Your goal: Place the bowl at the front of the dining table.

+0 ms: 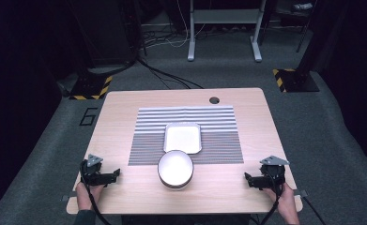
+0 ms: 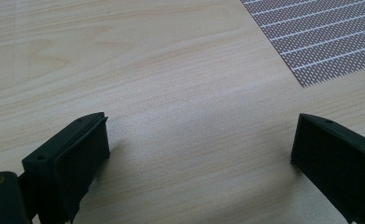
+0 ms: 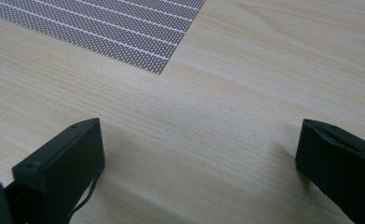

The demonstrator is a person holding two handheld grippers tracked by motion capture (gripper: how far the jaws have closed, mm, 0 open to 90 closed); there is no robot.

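A round white bowl (image 1: pixel 175 168) sits near the table's front middle, touching the front edge of a striped placemat (image 1: pixel 186 136). Behind it, on the mat, lies a white rectangular tray (image 1: pixel 182 137). My left gripper (image 1: pixel 113 176) rests on the wood at the front left, open, with bare table between its jaws (image 2: pixel 199 140). At the front right my right gripper (image 1: pixel 248 179) is also open and holds nothing (image 3: pixel 199 144). A corner of the placemat (image 2: pixel 320 42) lies ahead of the left gripper, and another corner of the placemat (image 3: pixel 105 32) ahead of the right one.
The light wooden table (image 1: pixel 125 108) has a round cable hole (image 1: pixel 214 100) at its back edge. Grey carpet surrounds it, with cables, a white desk frame (image 1: pixel 223 28) and yellow-black marked stand bases (image 1: pixel 91 89) behind.
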